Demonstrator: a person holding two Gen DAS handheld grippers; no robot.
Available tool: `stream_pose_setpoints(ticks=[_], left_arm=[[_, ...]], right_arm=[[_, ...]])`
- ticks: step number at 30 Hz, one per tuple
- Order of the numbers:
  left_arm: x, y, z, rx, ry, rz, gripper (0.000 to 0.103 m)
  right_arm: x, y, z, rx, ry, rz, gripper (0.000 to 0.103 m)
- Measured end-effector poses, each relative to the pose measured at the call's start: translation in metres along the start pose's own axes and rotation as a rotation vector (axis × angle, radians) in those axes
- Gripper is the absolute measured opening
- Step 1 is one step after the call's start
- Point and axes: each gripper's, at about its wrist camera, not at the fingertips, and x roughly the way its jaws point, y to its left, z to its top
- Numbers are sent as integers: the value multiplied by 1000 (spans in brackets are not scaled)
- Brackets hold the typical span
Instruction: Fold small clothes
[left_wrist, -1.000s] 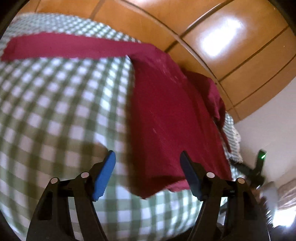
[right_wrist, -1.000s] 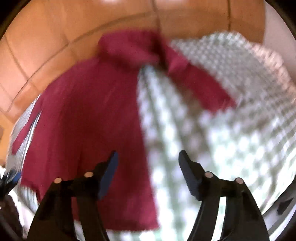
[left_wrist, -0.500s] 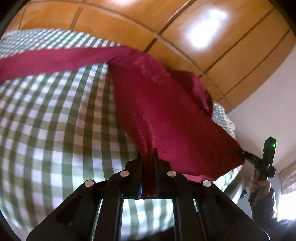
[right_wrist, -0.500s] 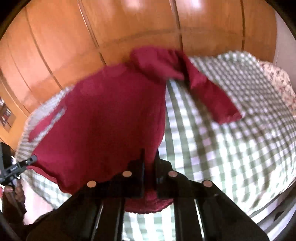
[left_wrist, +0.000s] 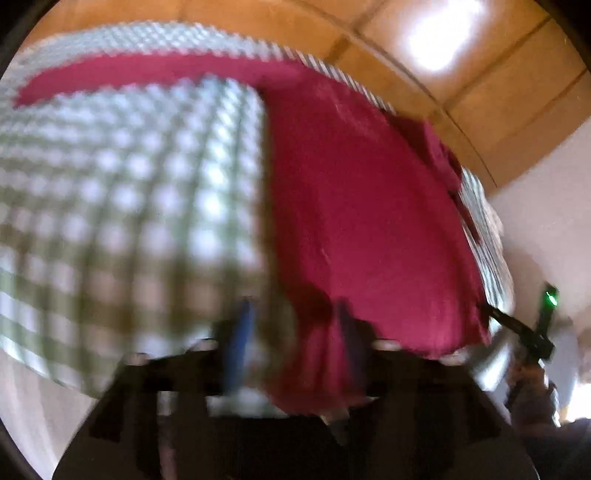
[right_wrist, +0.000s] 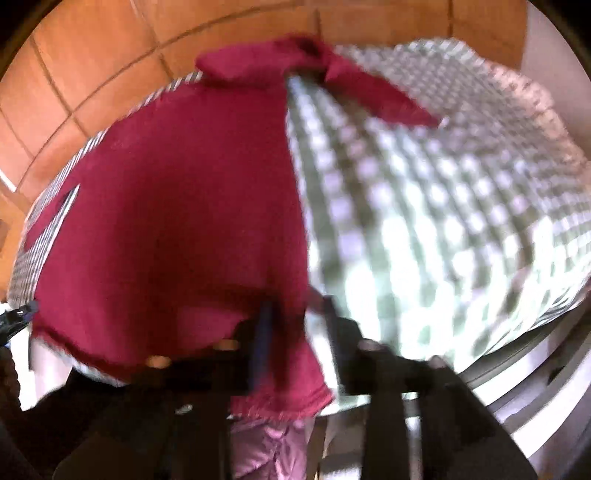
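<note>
While the left gripper (left_wrist: 291, 332) has just been opening, its jaws stand apart astride the red shirt's (left_wrist: 354, 221) hem on the checked bed (left_wrist: 110, 206). Seen from the right wrist, the right gripper (right_wrist: 295, 332) has likewise just been opening, its jaws spread with the shirt's (right_wrist: 184, 229) corner loose between them.

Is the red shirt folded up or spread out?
Mostly spread out: the red shirt lies flat on the checked cloth, one sleeve stretched sideways.

A bed under a green-and-white checked cover (left_wrist: 110, 206) is filling most of both views. Orange-brown wooden panelling (left_wrist: 480, 92) is running behind it from ten to two o'clock, catching a bright glare (left_wrist: 439, 40). A pale wall (left_wrist: 546, 221) is showing at three o'clock.
</note>
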Motion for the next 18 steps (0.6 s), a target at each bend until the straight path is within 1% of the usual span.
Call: stream_pose_setpoints(ticks=[1,2,3,4,5,6,7,8,10,11,12,13,14,15,16,17,18], left_arm=[[-7,9,6,-22,-41,25,63],[-12,20,14,-51,-70,50,63],[-17,36,24,-104,-99,102,63],[-21,49,31,-148,-120,147,63],[-25,63,38,-190,-142,187,63],[-32,83,47,-239,-186,244,65],[-37,96,53,-271,-211,288,69],[-42,113,59,-311,-236,329,69],[-52,142,70,-386,-273,367,69],[-58,155,77,-418,-295,395,69],[-63,170,85,-446,-321,427,72],[-66,181,93,-457,-336,440,74],[-69,193,102,-469,-350,456,74],[-70,204,111,-484,-356,466,74],[-70,209,117,-488,-356,461,74],[-68,214,123,-484,-350,448,74],[-65,218,130,-482,-347,453,74]], right_arm=[[-7,7,8,-14,-41,0,59],[-9,13,13,-28,-62,10,63],[-10,22,19,-46,-82,24,67],[-10,31,23,-61,-100,37,75],[-8,47,29,-83,-115,64,77],[-4,60,31,-106,-117,93,77],[2,77,33,-132,-113,120,78],[12,100,35,-173,-105,139,81],[26,127,31,-229,-98,157,83],[36,146,29,-259,-81,182,83],[41,155,28,-269,-70,196,83],[48,164,26,-275,-58,210,84],[57,173,25,-275,-44,222,84],[63,179,23,-273,-32,226,84],[71,185,22,-266,-16,225,85],[74,191,21,-260,-11,218,89],[76,189,22,-258,-10,217,91]])
